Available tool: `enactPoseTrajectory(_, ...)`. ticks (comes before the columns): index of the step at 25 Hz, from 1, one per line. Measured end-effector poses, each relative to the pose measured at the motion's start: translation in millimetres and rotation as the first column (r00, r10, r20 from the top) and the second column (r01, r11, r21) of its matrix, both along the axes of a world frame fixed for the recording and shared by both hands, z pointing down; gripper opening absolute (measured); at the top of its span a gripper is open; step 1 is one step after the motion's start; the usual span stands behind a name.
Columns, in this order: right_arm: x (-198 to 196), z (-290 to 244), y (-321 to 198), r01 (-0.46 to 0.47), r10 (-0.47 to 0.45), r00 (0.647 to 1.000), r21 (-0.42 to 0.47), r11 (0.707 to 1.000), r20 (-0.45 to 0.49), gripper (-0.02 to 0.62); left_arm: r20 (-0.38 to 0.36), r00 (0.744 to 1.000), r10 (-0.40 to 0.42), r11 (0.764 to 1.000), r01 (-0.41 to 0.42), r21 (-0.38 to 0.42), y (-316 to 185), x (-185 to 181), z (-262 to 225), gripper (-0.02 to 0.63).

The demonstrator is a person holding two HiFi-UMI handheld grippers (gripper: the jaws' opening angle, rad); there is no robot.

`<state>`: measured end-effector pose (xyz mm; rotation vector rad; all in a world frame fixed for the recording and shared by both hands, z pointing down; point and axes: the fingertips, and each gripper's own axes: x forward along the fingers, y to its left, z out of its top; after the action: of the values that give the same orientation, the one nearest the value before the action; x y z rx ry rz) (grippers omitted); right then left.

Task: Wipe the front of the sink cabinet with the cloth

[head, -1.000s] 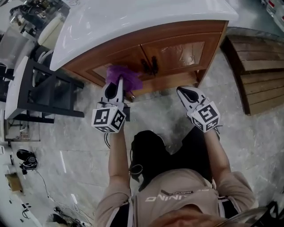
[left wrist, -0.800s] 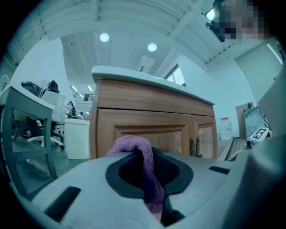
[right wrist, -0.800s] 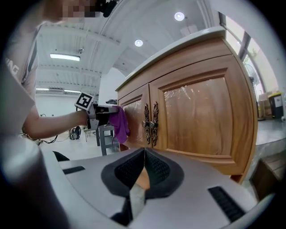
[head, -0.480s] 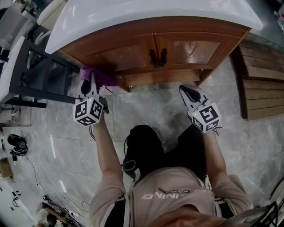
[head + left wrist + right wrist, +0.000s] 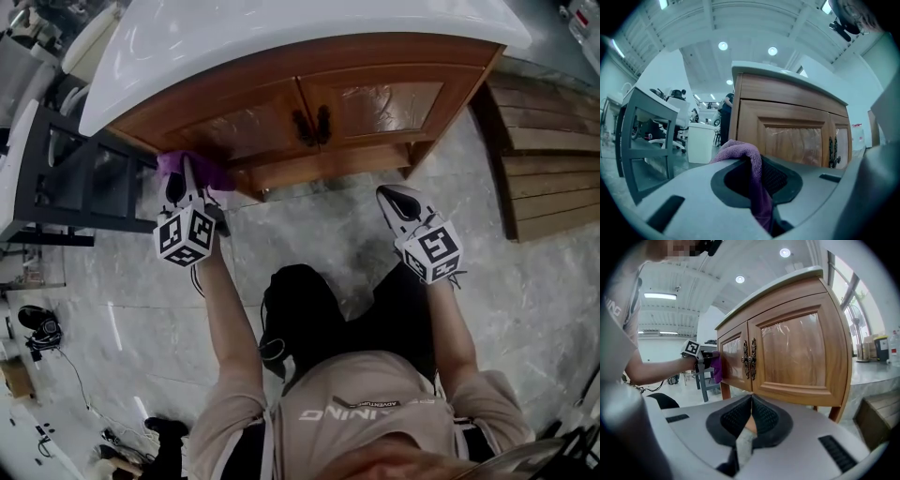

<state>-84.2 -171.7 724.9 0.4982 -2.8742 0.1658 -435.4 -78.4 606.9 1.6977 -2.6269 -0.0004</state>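
The wooden sink cabinet under a white top fills the upper head view, its two doors meeting at dark handles. My left gripper is shut on a purple cloth and holds it against the cabinet's lower left corner. In the left gripper view the cloth bulges out from between the jaws, with the left door just beyond. My right gripper hangs shut and empty, well short of the right door. In the right gripper view its jaws meet, and the left gripper shows far off.
A dark metal frame stands close to the cabinet's left side. Slatted wooden boards lie to the right. The floor is grey marble. The person's dark trousers are below the grippers. Cables and small gear lie lower left.
My left gripper has carried the cloth leftward across the left door to the cabinet's lower left corner. The right gripper has hardly moved.
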Motion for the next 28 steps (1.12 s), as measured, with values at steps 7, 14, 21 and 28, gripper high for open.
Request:
enactPoseTrajectory(7,7.8,-2.3,1.0,-0.016,0.016,1.0,0.0,1.0,0.014,0.012,-0.043,0.99,0.134,0.991,-0.134,0.019,-45.6,53.5,1.5,0.037)
enactPoseTrajectory(14,31.8,-2.4,0.2,-0.068,0.068,0.998,0.003,0.998,0.017,0.012,-0.082,0.977,0.197,0.98,-0.193,0.054,-70.4,95.2,3.9,0.037)
enactPoseTrajectory(21,50.5,0.0,-0.8,-0.111,0.111,0.993,-0.002,0.994,0.026,0.012,-0.017,0.948,0.319,0.948,-0.319,0.024,-108.2,167.6,-0.8,0.037)
enactPoseTrajectory(28,55.7,2.3,4.2,-0.118,0.118,0.993,-0.009,0.993,0.023,0.012,-0.003,0.916,0.402,0.916,-0.402,-0.008,-119.1,209.3,-3.1,0.037)
